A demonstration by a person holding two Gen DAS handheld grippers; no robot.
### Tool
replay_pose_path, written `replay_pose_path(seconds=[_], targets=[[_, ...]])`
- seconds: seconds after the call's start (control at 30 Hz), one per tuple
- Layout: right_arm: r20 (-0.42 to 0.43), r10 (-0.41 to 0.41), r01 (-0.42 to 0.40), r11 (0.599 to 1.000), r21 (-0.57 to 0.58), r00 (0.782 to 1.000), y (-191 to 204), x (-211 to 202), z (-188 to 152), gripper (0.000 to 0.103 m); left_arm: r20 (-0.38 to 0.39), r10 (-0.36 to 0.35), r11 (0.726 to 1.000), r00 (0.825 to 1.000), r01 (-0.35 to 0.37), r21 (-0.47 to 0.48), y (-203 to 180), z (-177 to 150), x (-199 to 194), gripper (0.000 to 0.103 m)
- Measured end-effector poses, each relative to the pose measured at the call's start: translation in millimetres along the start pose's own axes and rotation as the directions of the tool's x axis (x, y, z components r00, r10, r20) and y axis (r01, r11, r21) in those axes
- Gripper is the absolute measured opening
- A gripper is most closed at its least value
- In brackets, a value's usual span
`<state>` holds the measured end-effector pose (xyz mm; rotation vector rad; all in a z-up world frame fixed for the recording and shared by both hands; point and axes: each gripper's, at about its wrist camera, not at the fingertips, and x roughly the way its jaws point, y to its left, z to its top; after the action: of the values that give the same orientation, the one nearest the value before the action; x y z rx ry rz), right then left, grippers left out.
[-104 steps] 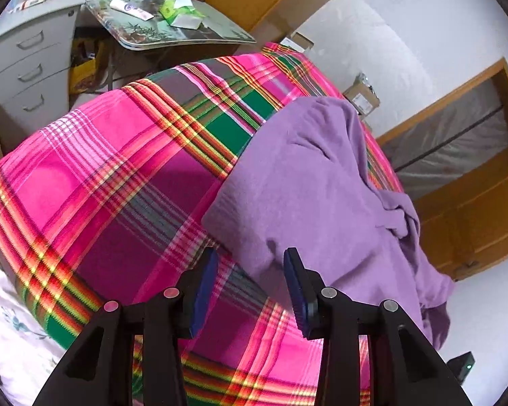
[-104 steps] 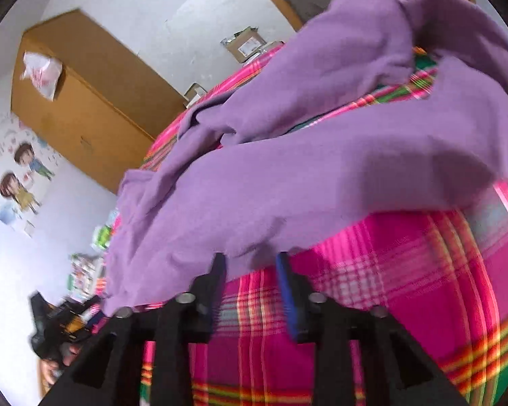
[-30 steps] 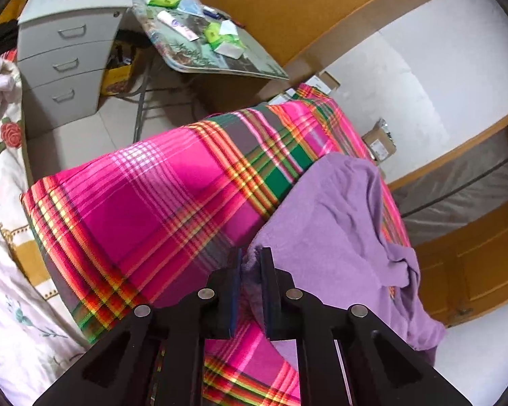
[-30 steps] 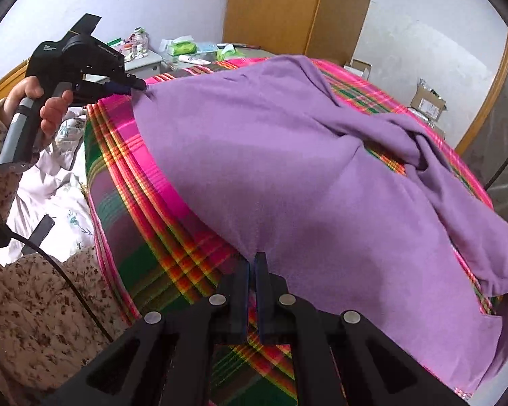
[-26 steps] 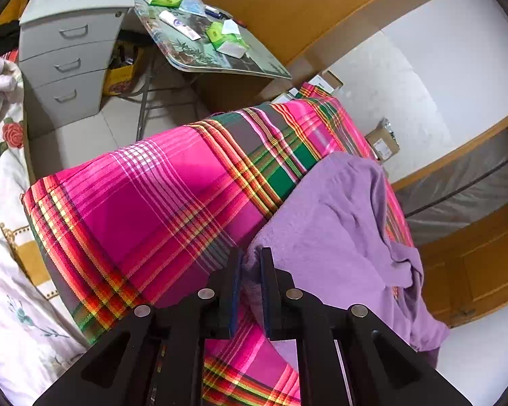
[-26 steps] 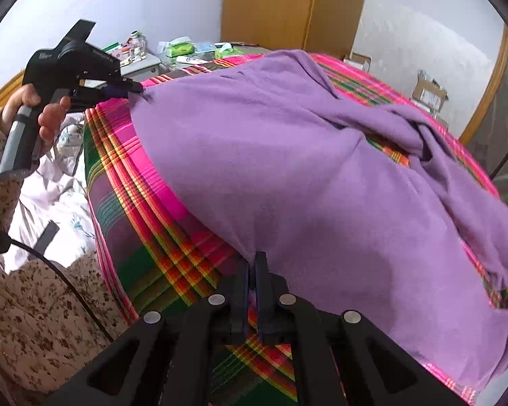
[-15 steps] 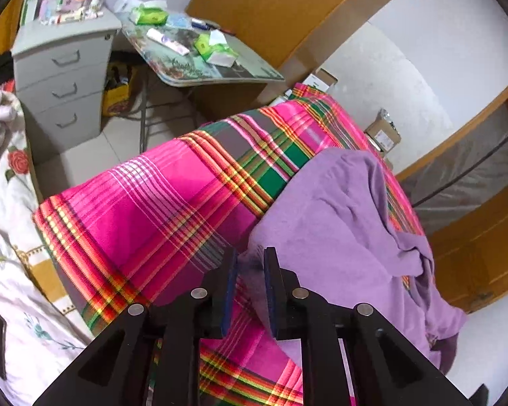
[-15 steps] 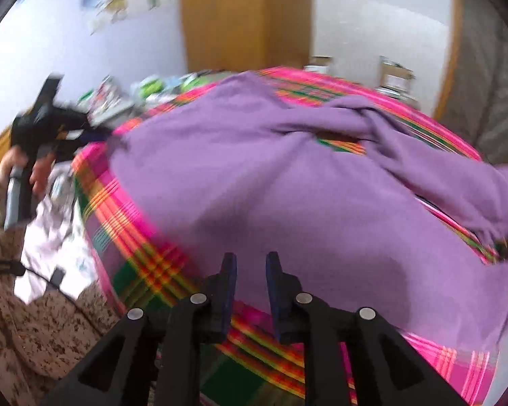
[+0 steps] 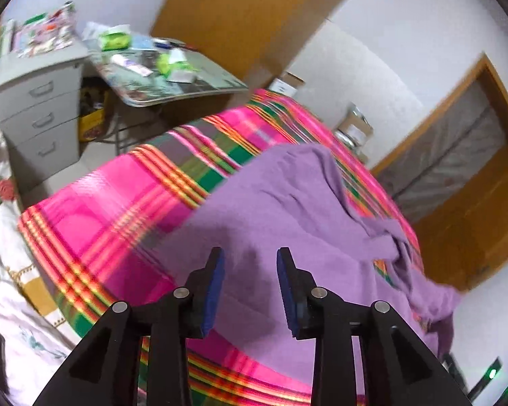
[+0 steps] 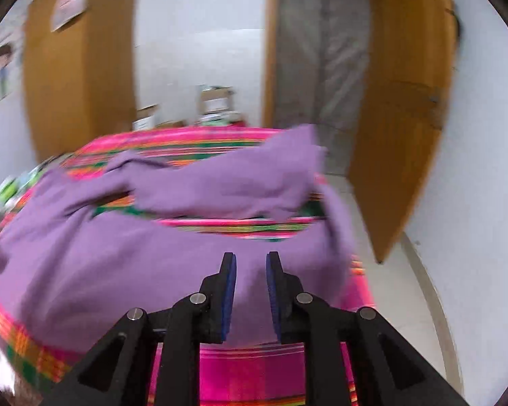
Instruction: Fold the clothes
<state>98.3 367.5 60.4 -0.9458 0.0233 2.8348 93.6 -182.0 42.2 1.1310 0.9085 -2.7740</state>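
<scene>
Most of both views is filled by a bed under a pink plaid blanket [image 9: 118, 196], and on it lies a purple garment [image 9: 288, 209], spread wide with rumpled folds toward the far side [image 10: 220, 182]. Beyond the bed stand a wooden wardrobe [image 9: 240, 10], a grey drawer cabinet [image 9: 40, 101] and a cluttered folding table [image 9: 172, 81]. Left gripper [image 9: 250, 264] hovers over the garment's near edge, fingers parted and empty. Right gripper [image 10: 251, 270] likewise hangs above the cloth with a clear gap, holding nothing.
</scene>
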Motion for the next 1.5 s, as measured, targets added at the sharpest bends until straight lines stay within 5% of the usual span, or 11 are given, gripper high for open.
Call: replay_pose_path(seconds=[0.17, 0.3, 0.67, 0.77, 0.87, 0.93, 1.5], targets=[[0.010, -0.047, 0.047, 0.999, 0.027, 0.999, -16.0, 11.7, -1.4, 0.028, -0.046, -0.037, 0.988, 0.998, 0.044, 0.150, -42.0, -15.3, 9.5, 0.033], [0.004, -0.058, 0.058, 0.997, 0.047, 0.998, -26.9, 22.9, 1.2, 0.033, -0.111, -0.064, 0.944, 0.992, 0.096, 0.315, -78.9, -37.1, 16.9, 0.033], [-0.028, -0.060, 0.060, 0.998, 0.021, 0.998, -47.9, 48.6, 16.3, 0.037, -0.304, -0.093, 0.734, 0.948, 0.271, 0.623, -163.3, -114.6, 35.2, 0.033], [-0.043, -0.047, 0.047, 0.999, 0.013, 0.998, -51.2, 63.6, 23.7, 0.034, -0.322, -0.078, 0.686, 0.944, 0.285, 0.670, -172.6, -127.9, 34.6, 0.033], [-0.045, -0.029, 0.031, 0.999, 0.045, 0.999, -55.9, 66.7, 24.7, 0.007, -0.324, -0.065, 0.646, 0.944, 0.287, 0.708, -177.1, -138.0, 32.6, 0.033], [-0.039, -0.044, 0.046, 0.997, 0.066, 0.998, -61.3, 62.9, 23.4, 0.004, -0.323, -0.053, 0.626, 0.945, 0.283, 0.726, -178.5, -142.8, 32.9, 0.033], [-0.001, -0.058, 0.055, 0.948, 0.314, 0.998, -116.0, 26.0, 16.9, 0.004, -0.276, 0.054, 0.478, 0.959, 0.218, 0.851, -188.7, -178.6, 48.4, 0.033]])
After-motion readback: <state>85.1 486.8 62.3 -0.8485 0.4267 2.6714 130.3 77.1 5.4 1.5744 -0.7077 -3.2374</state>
